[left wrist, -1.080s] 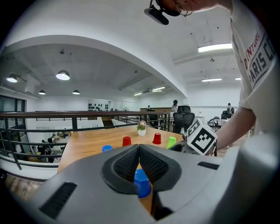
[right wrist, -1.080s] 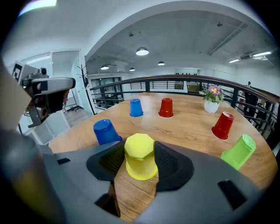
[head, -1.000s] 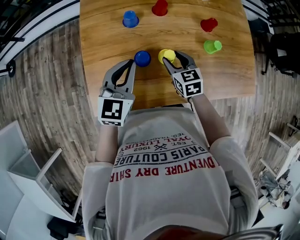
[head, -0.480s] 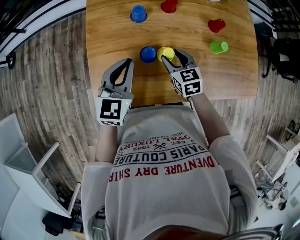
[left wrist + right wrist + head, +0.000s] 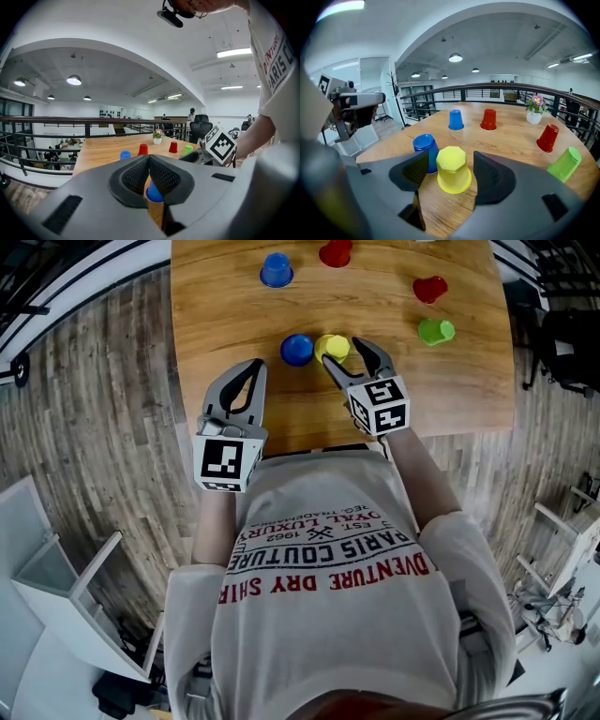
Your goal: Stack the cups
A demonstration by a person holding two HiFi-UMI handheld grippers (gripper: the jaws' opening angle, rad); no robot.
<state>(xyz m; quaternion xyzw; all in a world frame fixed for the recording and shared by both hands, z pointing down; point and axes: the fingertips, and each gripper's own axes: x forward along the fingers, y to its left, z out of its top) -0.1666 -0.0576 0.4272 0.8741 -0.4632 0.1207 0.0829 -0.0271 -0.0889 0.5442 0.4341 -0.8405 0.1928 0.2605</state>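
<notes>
An upside-down yellow cup (image 5: 331,346) (image 5: 453,168) stands on the wooden table (image 5: 225,306), right beside an upside-down blue cup (image 5: 297,349) (image 5: 425,146). My right gripper (image 5: 349,352) (image 5: 452,172) is open around the yellow cup. Its jaws have just been opening, and a gap shows on each side of the cup. My left gripper (image 5: 253,367) (image 5: 149,161) is shut and holds nothing. It hovers near the table's front edge, left of the blue cup (image 5: 154,193), which shows beyond its jaws.
Farther back stand another blue cup (image 5: 276,269), two red cups (image 5: 335,252) (image 5: 429,289) and a green cup (image 5: 436,331). A small flower pot (image 5: 533,114) sits at the far end. The table's front edge (image 5: 309,442) runs close to my body.
The yellow cup has shifted left, closer to the blue cup, and the right jaws have spread off it. My left gripper has drawn back from the blue cup.
</notes>
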